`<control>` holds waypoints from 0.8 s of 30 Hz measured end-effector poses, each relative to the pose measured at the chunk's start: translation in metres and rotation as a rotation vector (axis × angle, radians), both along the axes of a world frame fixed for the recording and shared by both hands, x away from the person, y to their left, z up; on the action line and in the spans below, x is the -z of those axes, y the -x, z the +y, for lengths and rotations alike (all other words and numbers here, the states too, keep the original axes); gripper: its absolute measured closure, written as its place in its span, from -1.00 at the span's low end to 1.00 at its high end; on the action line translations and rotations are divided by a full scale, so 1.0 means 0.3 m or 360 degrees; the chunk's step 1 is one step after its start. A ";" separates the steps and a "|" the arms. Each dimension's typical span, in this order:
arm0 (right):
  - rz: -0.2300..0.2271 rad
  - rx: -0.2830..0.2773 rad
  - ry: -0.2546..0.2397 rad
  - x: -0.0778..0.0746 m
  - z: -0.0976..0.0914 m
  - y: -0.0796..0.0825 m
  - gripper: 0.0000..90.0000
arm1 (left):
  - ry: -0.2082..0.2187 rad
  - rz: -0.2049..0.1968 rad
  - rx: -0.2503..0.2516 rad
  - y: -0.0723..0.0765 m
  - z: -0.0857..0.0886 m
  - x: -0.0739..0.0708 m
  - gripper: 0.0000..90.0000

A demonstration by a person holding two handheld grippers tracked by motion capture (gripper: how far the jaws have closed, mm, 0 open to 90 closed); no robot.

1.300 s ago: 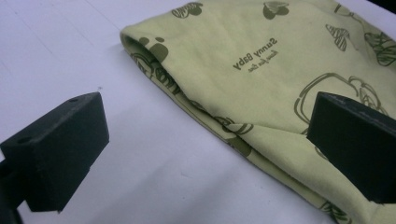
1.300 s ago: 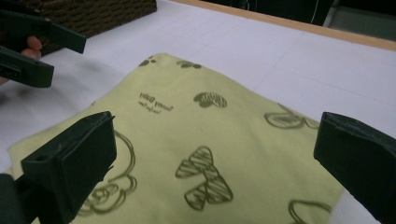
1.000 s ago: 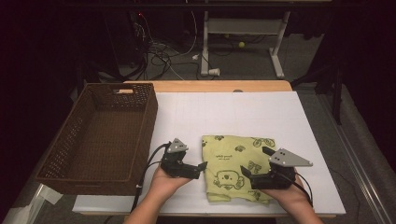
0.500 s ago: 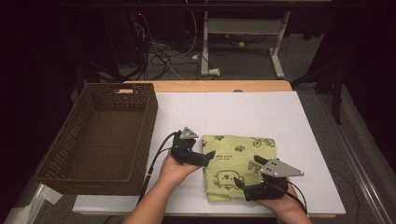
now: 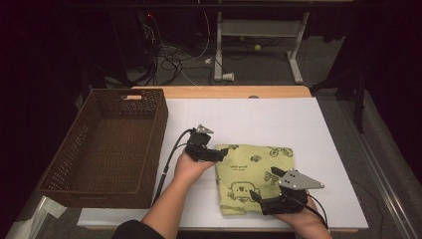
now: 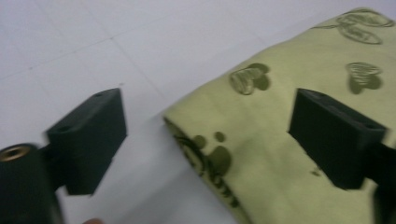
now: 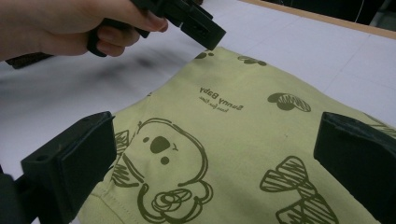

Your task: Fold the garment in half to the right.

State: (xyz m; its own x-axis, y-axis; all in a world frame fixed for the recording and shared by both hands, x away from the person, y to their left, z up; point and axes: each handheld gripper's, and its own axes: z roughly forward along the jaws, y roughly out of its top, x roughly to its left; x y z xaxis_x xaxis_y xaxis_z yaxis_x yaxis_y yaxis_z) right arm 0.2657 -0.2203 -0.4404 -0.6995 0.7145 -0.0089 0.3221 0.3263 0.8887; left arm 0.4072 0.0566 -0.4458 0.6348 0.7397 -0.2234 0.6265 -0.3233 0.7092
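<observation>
one folded yellow-green cloth (image 5: pixel 254 177) is lying flat on the white table top (image 5: pixel 278 122), toward its near edge and a little right of middle in the high view, printed with dark green koalas, hearts and small lettering. we are working it from both sides. our left gripper (image 5: pixel 222 153) is reaching in at the cloth's 10 o'clock corner; in the left gripper view (image 6: pixel 208 140) its jaws have just been closing but are standing apart and released, one over the bare table, the other over the fabric, with the folded corner lying between them and neither pad pressing on it. our right gripper (image 5: pixel 255 197) is sitting at the cloth's 5 o'clock edge; in the right gripper view (image 7: pixel 210 163) its jaws are spread wide and released, straddling the koala print without pinching it. out at 9 o'clock from the cloth, well apart, a brown wicker basket (image 5: pixel 69 149) is standing at the table's left edge.
</observation>
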 end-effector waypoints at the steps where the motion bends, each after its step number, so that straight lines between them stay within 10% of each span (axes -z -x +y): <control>1: 0.0000 -0.0001 -0.0003 0.000 0.001 -0.001 -0.99 | -0.0017 0.0010 -0.0003 -0.010 0.005 0.008 -0.65; 9: 0.0017 0.0009 -0.0002 0.007 -0.002 -0.007 -0.99 | -0.0086 0.0086 0.0033 -0.044 -0.016 0.075 -0.31; 16: 0.0038 -0.0055 0.0027 0.016 0.027 0.010 -0.96 | -0.0110 -0.0031 0.0041 -0.021 -0.065 0.093 0.04; 24: 0.0086 -0.0221 0.0086 0.036 0.139 0.047 -0.44 | -0.0050 -0.0027 0.0047 -0.009 -0.049 0.099 0.72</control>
